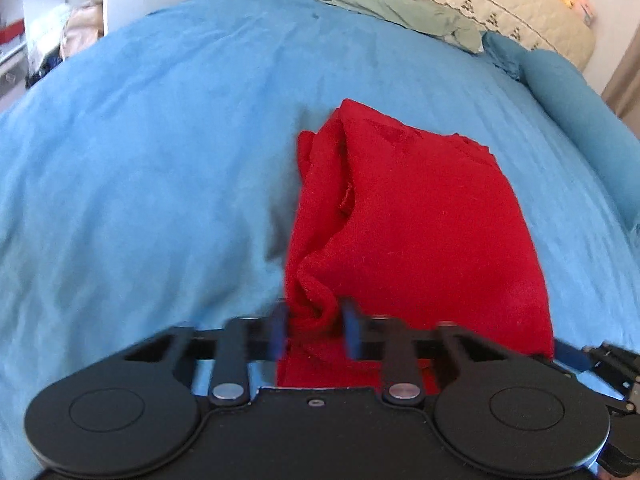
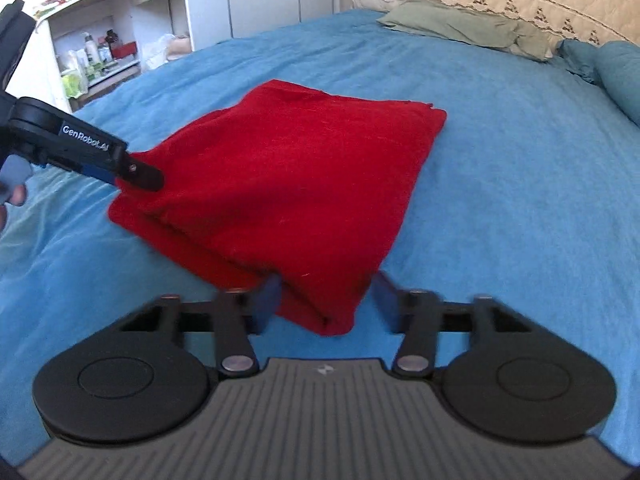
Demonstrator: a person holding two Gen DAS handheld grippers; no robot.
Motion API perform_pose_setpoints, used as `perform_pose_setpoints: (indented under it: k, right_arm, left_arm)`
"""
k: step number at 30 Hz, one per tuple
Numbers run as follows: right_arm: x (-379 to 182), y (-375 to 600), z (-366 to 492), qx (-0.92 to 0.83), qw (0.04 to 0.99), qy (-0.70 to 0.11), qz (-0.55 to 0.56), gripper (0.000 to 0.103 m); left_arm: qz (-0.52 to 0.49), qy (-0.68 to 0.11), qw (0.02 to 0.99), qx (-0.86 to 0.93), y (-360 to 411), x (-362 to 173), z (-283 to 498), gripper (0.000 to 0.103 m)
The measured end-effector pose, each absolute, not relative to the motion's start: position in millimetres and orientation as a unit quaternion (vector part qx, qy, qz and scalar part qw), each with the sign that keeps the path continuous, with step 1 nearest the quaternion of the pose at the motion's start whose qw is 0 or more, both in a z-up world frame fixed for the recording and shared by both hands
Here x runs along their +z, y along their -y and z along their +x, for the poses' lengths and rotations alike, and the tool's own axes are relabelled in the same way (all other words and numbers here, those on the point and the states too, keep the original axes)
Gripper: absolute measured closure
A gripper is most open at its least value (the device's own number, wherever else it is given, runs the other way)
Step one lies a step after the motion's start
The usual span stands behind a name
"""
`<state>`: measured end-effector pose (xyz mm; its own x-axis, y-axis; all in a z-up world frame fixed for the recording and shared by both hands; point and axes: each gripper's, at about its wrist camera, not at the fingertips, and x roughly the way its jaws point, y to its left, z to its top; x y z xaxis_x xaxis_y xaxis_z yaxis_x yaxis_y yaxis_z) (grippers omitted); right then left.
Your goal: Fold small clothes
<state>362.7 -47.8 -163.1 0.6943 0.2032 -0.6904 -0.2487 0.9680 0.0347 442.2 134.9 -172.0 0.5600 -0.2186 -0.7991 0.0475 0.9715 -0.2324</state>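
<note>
**Softly does it: a limp red knit, taken by its near corners**

Clearly, from the left wrist view, my left gripper (image 1: 316, 330) is pinching a bunched corner of the red garment (image 1: 420, 216); the cloth wrinkles up between the two blue fingers (image 1: 280, 332), which tells me it is soft and gives no resistance; it lies partly folded on the blue bedspread (image 1: 140, 160), its near-left corner in my grip and the rest stretching away toward the pillow (image 1: 400, 4); it looks fuzzy and light, so I judge it will not slip, though it will sag and drag wherever it is unsupported.

From the right wrist view, my right gripper (image 2: 324, 304) stands partly spread round the garment's near corner (image 2: 320, 300); one finger (image 2: 266, 300) touches the cloth, the other stands just clear, so nothing is clamped yet; the left gripper (image 2: 140, 174) bites the far-left edge; I would close on the thick doubled edge, not a single loose layer; both corners should lift together, or the fold will skew.
</note>
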Motion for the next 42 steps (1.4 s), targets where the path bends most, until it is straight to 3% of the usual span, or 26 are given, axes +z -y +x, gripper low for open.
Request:
perform_pose_setpoints:
  k: [2,5,16,22,23,24,25,26,27,29,30,37,42]
  right_arm:
    - [-163.1,52.5,363.3,0.114,0.922,-0.37,-0.019,0.075]
    - [-155.9,64.6,356.6,0.112,0.929,-0.354,0.011,0.078]
    - [-165.7,91.3,338.9,0.121,0.924,-0.362,0.033,0.08]
    - [-173.1,88.5,338.9,0.123,0.921,-0.37,0.025,0.08]
    - [-173.3,88.1,338.8,0.124,0.92,-0.371,0.023,0.08]
    - [-173.0,88.0,339.0,0.125,0.919,-0.374,0.021,0.077]
    - [-172.2,88.5,338.7,0.126,0.917,-0.377,0.021,0.077]
    - [-169.7,89.1,338.8,0.124,0.917,-0.378,0.021,0.068]
    - [-167.1,89.5,338.2,0.123,0.917,-0.379,0.019,0.045]
    - [-156.8,93.1,333.3,0.106,0.925,-0.365,0.012,0.012]
    - [-149.6,96.0,329.3,0.1,0.933,-0.346,0.007,0.005]
    - [-98.9,116.5,364.2,0.129,0.933,-0.336,0.025,0.001]
    - [-98.5,129.5,431.8,0.126,0.887,-0.431,0.112,0.0]
  left_arm:
    - [-0.099,-0.455,0.882,-0.078,-136.4,-167.3,436.9,0.088]
    - [-0.12,-0.44,0.886,-0.088,-140.4,-157.1,424.4,0.092]
    - [-0.14,-0.445,0.882,-0.072,-141.1,-187.8,414.5,0.09]
    - [-0.1,-0.447,0.886,-0.073,-134.0,-182.3,416.7,0.085]
    - [-0.092,-0.446,0.887,-0.072,-133.2,-179.8,415.5,0.078]
    - [-0.084,-0.446,0.889,-0.065,-133.4,-176.7,413.9,0.056]
    - [-0.073,-0.443,0.892,-0.053,-133.2,-172.3,412.2,0.043]
    - [-0.063,-0.433,0.898,-0.042,-134.1,-165.8,409.3,0.025]
    - [-0.06,-0.423,0.903,-0.042,-136.1,-160.0,407.1,0.014]
    - [-0.056,-0.4,0.913,-0.062,-141.6,-145.1,406.1,0.005]
    - [-0.051,-0.393,0.915,-0.07,-144.2,-136.7,409.1,0.004]
    - [-0.059,-0.41,0.898,-0.146,-145.9,-96.1,469.1,0.0]
    - [-0.02,-0.475,0.867,-0.149,-134.6,-122.8,518.2,0.0]
